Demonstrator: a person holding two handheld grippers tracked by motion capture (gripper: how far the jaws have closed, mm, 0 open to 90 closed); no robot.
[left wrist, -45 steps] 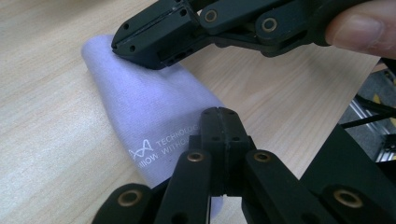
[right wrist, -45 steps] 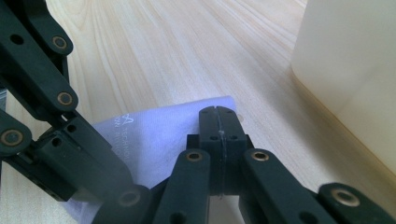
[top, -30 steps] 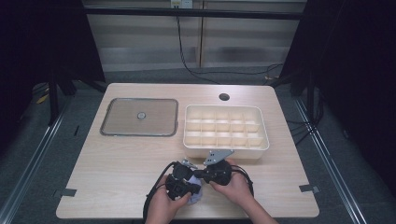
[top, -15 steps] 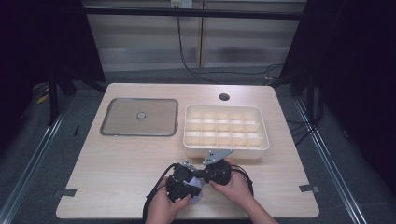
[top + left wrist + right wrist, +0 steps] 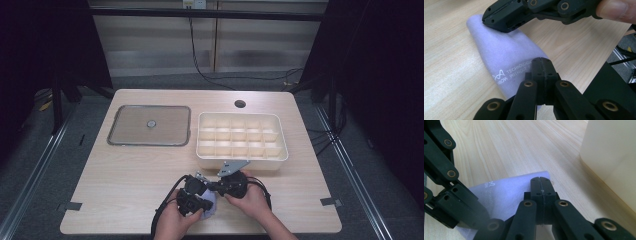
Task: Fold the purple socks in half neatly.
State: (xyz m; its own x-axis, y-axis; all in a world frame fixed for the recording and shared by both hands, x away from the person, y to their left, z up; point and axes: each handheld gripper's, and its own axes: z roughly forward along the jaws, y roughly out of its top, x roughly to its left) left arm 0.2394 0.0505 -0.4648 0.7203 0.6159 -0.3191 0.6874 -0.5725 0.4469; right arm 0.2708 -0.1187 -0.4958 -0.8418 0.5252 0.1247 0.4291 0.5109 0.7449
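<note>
A folded lavender cloth [image 5: 210, 206] with white lettering lies on the wooden table near its front edge, between a person's two hands. My left gripper [image 5: 541, 61] is shut, and its tip rests on the near, lettered end of the cloth [image 5: 506, 50]. My right gripper [image 5: 540, 181] is shut too, its tip on the cloth's [image 5: 509, 192] other end. From the left gripper view, the right gripper [image 5: 492, 21] comes in from the upper right and touches the far edge. Whether any fabric is pinched between either pair of jaws I cannot tell. In the high view the left gripper [image 5: 201, 201] and right gripper [image 5: 209, 188] almost meet.
A cream tray [image 5: 242, 156] divided into several compartments stands just behind the hands; its wall [image 5: 609, 157] is close on the right gripper's right. A clear flat lid [image 5: 149, 125] with a small knob lies at the back left. A cable hole [image 5: 240, 104] sits near the table's far edge.
</note>
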